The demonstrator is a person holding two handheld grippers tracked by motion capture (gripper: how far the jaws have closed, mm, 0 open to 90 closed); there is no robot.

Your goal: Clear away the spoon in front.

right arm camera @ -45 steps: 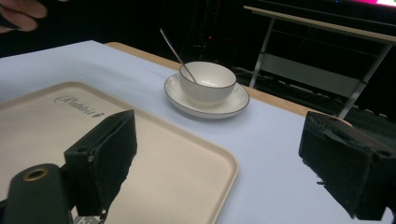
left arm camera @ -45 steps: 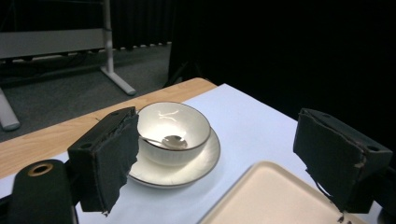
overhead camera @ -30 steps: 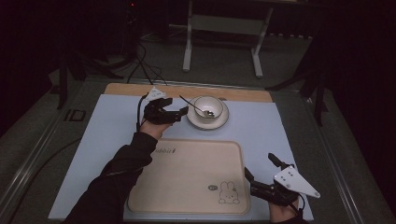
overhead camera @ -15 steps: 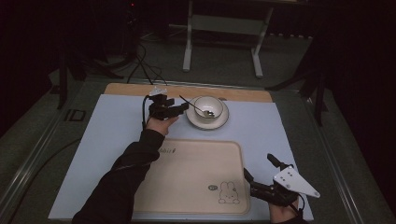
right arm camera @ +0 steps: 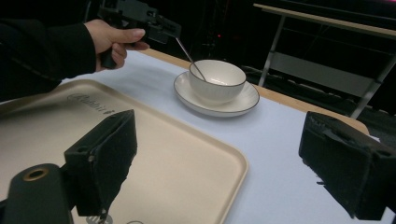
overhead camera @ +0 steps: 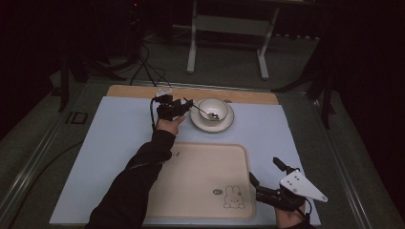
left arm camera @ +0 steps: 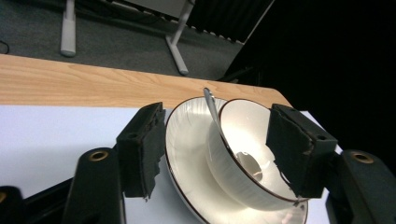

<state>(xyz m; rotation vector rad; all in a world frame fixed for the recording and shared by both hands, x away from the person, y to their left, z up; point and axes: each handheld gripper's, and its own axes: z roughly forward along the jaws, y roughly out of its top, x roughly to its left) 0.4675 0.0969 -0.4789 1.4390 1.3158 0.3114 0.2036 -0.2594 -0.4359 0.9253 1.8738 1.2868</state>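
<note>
High view: at the upper middle of the frame a white bowl [overhead camera: 213, 109] sits on a white saucer [overhead camera: 212, 121], both on the pale blue mat [overhead camera: 110, 143] that covers the wooden table [overhead camera: 248, 97]. A metal spoon [overhead camera: 200, 110] leans in the bowl, its handle rising toward the left. The left gripper [overhead camera: 184, 106] is just to the left of the saucer, jaws spread and holding nothing; in the left gripper view its jaws stand on either side of the bowl and saucer without touching them. Lower in the frame lies a beige tray [overhead camera: 200, 176] with a rabbit drawing near its lower right corner. The right gripper [overhead camera: 265, 175] sits at the lower right, by the tray's right edge, jaws wide apart and empty; one jaw reaches over the tray's rim.
</note>
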